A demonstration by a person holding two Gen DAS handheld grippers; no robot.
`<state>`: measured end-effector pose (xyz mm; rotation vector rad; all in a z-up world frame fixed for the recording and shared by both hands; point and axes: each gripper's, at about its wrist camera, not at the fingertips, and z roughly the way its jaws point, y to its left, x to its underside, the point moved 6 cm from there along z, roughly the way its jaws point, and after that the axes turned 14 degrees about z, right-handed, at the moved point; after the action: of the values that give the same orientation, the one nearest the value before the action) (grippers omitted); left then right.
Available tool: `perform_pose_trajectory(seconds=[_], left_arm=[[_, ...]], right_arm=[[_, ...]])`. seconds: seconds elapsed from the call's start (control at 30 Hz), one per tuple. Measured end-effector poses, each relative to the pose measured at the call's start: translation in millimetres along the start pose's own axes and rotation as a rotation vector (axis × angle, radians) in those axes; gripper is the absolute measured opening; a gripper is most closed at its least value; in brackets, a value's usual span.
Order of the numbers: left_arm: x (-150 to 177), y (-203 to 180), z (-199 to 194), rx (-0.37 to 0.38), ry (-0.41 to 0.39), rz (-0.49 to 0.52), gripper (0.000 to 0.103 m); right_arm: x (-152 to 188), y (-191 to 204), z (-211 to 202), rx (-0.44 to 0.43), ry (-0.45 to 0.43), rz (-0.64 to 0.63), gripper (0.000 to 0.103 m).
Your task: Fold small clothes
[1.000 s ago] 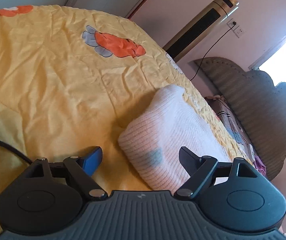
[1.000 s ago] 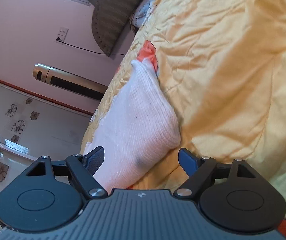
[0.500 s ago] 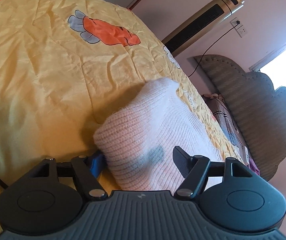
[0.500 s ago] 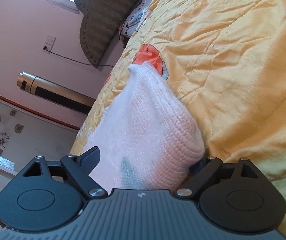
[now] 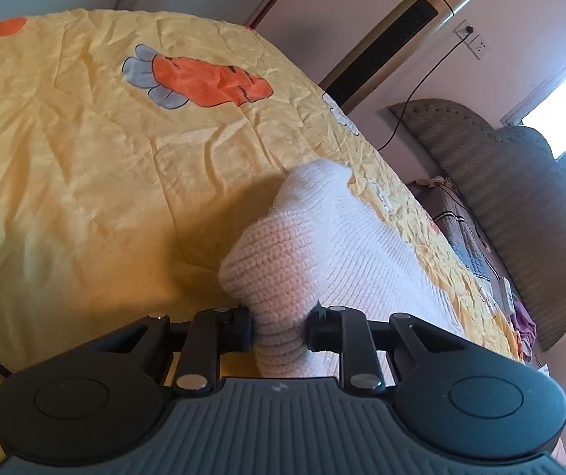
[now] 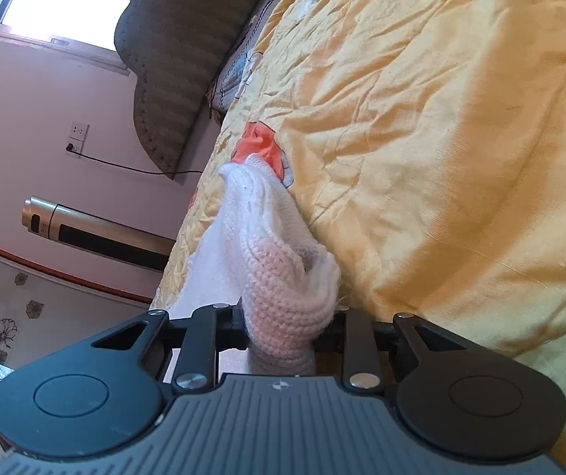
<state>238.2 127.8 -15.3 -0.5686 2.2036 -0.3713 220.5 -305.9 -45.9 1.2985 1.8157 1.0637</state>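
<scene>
A small white and pale pink knitted garment lies on the yellow bedspread. My left gripper is closing, and its pads press a bunched near corner of the knit from both sides. In the right wrist view the same knitted garment runs away from the camera, and its other near corner is pinched between the closing jaws of my right gripper. Both pinched corners stand slightly raised off the bedspread. The fingertips are mostly hidden by the knit.
The bedspread carries orange carrot prints. A gold and black tower fan stands by the pink wall with a cable to a wall socket. A padded headboard and a patterned pillow lie beyond the garment.
Both grippers moved in over the garment's near corners and went from wide open to closed on the knit. The pinched fabric has bunched and lifted a little.
</scene>
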Motion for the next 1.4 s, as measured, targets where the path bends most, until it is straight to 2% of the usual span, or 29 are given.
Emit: perform_pose_trajectory(seconds=[0.13,0.27,0.47,0.57,0.7,0.87,0.97,1.0,1.03,1.07,1.13,1.2,1.23,1.3,1.37,1.4], left_arm=[[-11,-16,-25,0.046,-0.037,0.024,0.020],[-12,-26,-56,0.104,-0.039,0.047,0.020],[13,-2,-107,0.144,0.017,0.041,0.020],[35,23,-137,0.135,0.069,0.018,0.020],[70,49,-167,0.089,0.122,0.028,0.020],[103,80,-146,0.038,0.205,-0.006,0.023],[104,80,-147,0.033,0.204,0.020,0.036],[102,80,-153,0.024,0.214,0.050,0.047],[99,82,-162,0.007,0.215,0.073,0.056],[94,87,-174,-0.023,0.187,0.089,0.057],[78,94,-206,-0.096,0.075,0.143,0.057],[58,89,-232,-0.178,-0.053,0.236,0.058],[48,82,-236,-0.183,-0.095,0.288,0.066],[33,59,-221,-0.147,-0.121,0.407,0.078],[23,38,-189,-0.152,-0.099,0.493,0.078],[19,26,-166,-0.142,-0.066,0.527,0.078]], right_arm=[[-2,15,-10,-0.034,0.014,-0.002,0.026],[0,28,-25,-0.085,0.035,0.009,0.024],[2,24,-67,-0.134,0.075,0.033,0.024],[13,9,-98,-0.135,0.107,0.036,0.024],[36,-19,-144,-0.123,0.152,0.030,0.024],[60,-67,-172,-0.058,0.166,0.060,0.024],[59,-86,-162,-0.037,0.157,0.085,0.029],[59,-85,-160,-0.022,0.158,0.064,0.031],[59,-83,-161,0.001,0.165,0.030,0.038],[58,-79,-165,0.017,0.170,-0.002,0.041],[52,-71,-182,0.044,0.142,-0.084,0.050],[34,-59,-206,0.050,0.037,-0.180,0.054],[24,-51,-215,0.042,-0.009,-0.227,0.055],[9,-28,-218,0.023,-0.043,-0.334,0.055],[3,2,-199,0.015,-0.014,-0.460,0.055],[3,18,-182,0.004,0.032,-0.538,0.056]])
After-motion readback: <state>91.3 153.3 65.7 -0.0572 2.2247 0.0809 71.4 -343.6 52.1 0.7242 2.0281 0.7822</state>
